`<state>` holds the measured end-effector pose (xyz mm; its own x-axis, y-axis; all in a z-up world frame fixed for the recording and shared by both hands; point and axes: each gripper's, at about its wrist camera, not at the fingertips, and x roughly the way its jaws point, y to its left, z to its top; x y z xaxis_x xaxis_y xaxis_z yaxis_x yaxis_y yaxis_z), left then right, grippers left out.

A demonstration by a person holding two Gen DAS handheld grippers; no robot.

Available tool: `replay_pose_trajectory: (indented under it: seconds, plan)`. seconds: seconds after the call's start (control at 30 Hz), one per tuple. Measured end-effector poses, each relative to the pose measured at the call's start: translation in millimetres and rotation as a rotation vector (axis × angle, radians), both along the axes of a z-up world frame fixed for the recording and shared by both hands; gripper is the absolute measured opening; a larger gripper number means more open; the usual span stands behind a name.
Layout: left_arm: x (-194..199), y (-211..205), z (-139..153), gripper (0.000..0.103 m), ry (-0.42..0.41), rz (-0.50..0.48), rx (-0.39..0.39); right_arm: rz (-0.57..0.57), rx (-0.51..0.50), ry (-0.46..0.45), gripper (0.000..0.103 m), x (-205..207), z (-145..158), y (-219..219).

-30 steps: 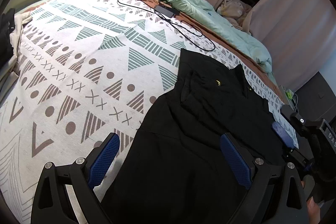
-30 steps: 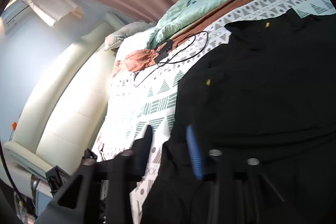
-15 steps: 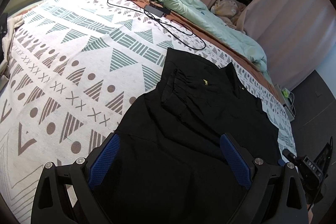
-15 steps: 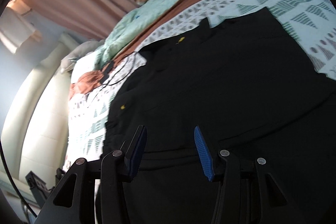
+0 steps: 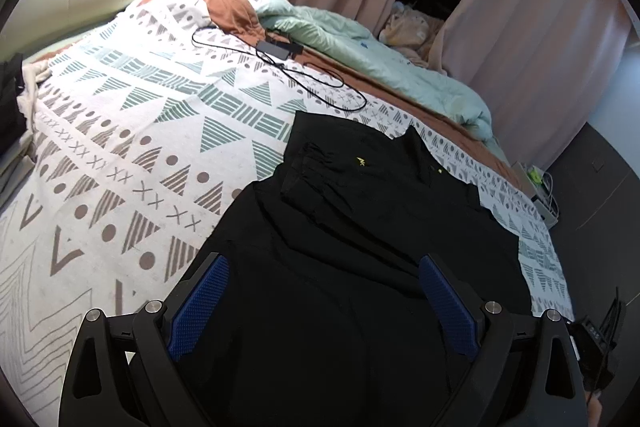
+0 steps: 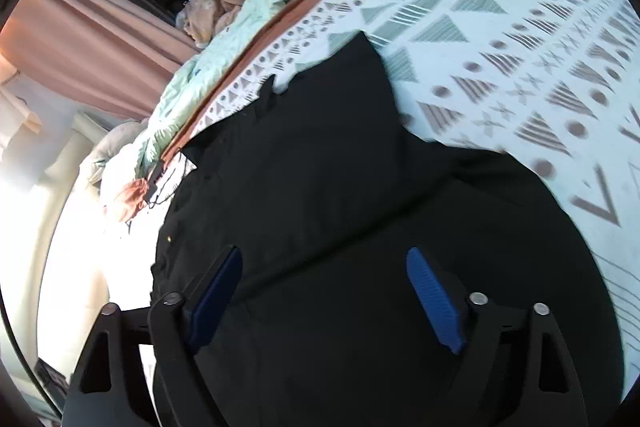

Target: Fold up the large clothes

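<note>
Hovering left gripper (image 5: 324,291): spread wide over black garment (image 5: 360,227), aimed toward 12 o'clock.
Right gripper (image 6: 324,287): likewise parted, empty, above garment (image 6: 320,167).

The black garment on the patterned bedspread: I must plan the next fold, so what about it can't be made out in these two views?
- Near hem of the black garment: in both wrist views, hidden behind the tongs and cut off by the bottom edge.
- Small yellow chest logo: left wrist view, too small to read.
- Seams and fold lines: right wrist view, lost in dark fabric and motion blur.
- Garment's underside: hidden against the triangle-patterned bedspread.
</note>
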<state>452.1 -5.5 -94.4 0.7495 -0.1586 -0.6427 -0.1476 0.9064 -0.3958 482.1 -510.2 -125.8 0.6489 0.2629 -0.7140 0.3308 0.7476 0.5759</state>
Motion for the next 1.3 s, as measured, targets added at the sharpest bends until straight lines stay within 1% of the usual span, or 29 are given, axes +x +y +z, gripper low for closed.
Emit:
replay_pose_trajectory:
  seconds: [0.03, 0.07, 0.13, 0.17, 0.23, 0.3, 0.4, 0.47, 0.57, 0.63, 0.77, 0.83, 0.93, 1.07, 1.2, 1.3]
  plan:
    - [-4, -1, -3, 0.096, 0.003, 0.004, 0.015, -0.005, 0.002, 0.002, 0.093, -9, -1, -5]
    - [-10, -1, -6, 0.096, 0.007, 0.014, 0.026, -0.009, -0.002, 0.0, 0.094, -16, -1, -8]
    - [-25, 4, -8, 0.096, -0.007, 0.053, 0.023, -0.021, -0.026, 0.0, 0.095, -32, 0, -15]
    - [-31, 7, -7, 0.096, -0.017, 0.068, 0.02, -0.026, -0.038, 0.002, 0.098, -38, 0, -17]
    - [-47, 14, -4, 0.097, -0.039, 0.086, 0.004, -0.034, -0.027, -0.005, 0.103, -53, 0, -20]
    - [-64, 19, -4, 0.097, -0.049, 0.089, 0.003, -0.042, -0.011, -0.005, 0.103, -69, -2, -22]
    - [-86, 24, -9, 0.099, -0.032, 0.087, 0.023, -0.039, -0.012, 0.001, 0.103, -88, -5, -22]
    - [-99, 28, -11, 0.099, -0.031, 0.078, 0.014, -0.046, -0.011, -0.005, 0.103, -100, -4, -24]
    - [-124, 32, -11, 0.099, -0.043, 0.076, 0.041, -0.056, -0.008, -0.028, 0.103, -122, -1, -25]
    - [-140, 34, -9, 0.099, -0.057, 0.075, 0.038, -0.063, -0.019, -0.031, 0.103, -136, -1, -23]
    - [-183, 44, 2, 0.099, -0.143, 0.136, -0.011, -0.088, -0.009, -0.039, 0.103, -165, -4, -26]
    - [-197, 48, 4, 0.099, -0.164, 0.158, -0.044, -0.124, -0.005, -0.028, 0.103, -180, -7, -32]
    - [-209, 54, 0, 0.099, -0.151, 0.174, -0.111, -0.147, 0.042, -0.04, 0.103, -200, -10, -37]
    - [-231, 60, -6, 0.099, -0.129, 0.171, -0.191, -0.15, 0.052, -0.049, 0.103, -227, -10, -35]
    - [-253, 59, -8, 0.099, -0.118, 0.141, -0.237, -0.127, 0.067, -0.062, 0.103, -260, -10, -34]
    - [-269, 59, -4, 0.099, -0.121, 0.117, -0.244, -0.105, 0.063, -0.075, 0.103, -280, -9, -37]
